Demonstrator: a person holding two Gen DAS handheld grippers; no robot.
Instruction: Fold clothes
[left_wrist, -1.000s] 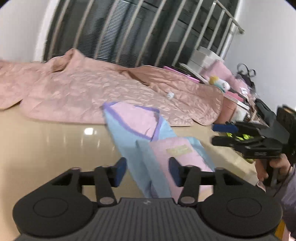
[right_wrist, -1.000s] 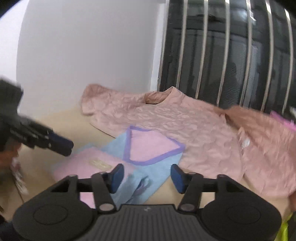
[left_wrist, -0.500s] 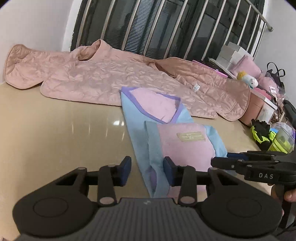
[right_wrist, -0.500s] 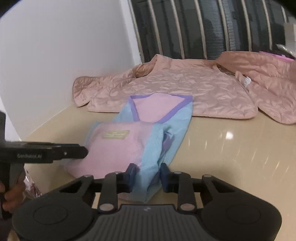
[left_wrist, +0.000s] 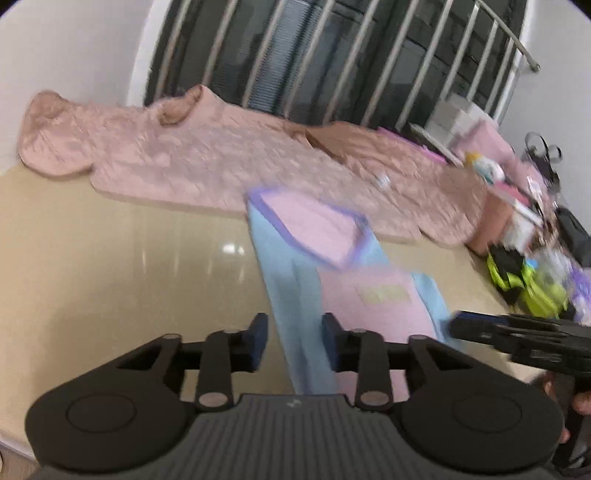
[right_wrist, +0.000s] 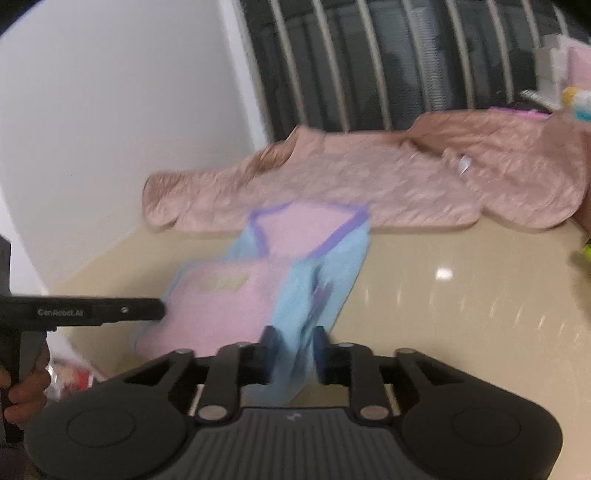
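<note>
A small blue and pink garment (left_wrist: 332, 280) with purple trim lies partly folded on the beige table; it also shows in the right wrist view (right_wrist: 280, 273). My left gripper (left_wrist: 293, 341) is open, its fingers on either side of the garment's blue left edge, not pinching it. My right gripper (right_wrist: 293, 354) has its jaws narrowed around the garment's blue right edge; the cloth lies between the pads. The right gripper also shows in the left wrist view (left_wrist: 517, 339), the left one in the right wrist view (right_wrist: 92, 314).
A pink quilted jacket (left_wrist: 229, 162) lies spread across the back of the table, also in the right wrist view (right_wrist: 369, 181). Boxes, bags and a neon-yellow item (left_wrist: 524, 284) crowd the right end. A white wall (right_wrist: 110, 129) and window bars stand behind.
My left gripper has opened a little and both views are blurred by motion. My right gripper has moved in over the blue edge, jaws still narrow around it.
</note>
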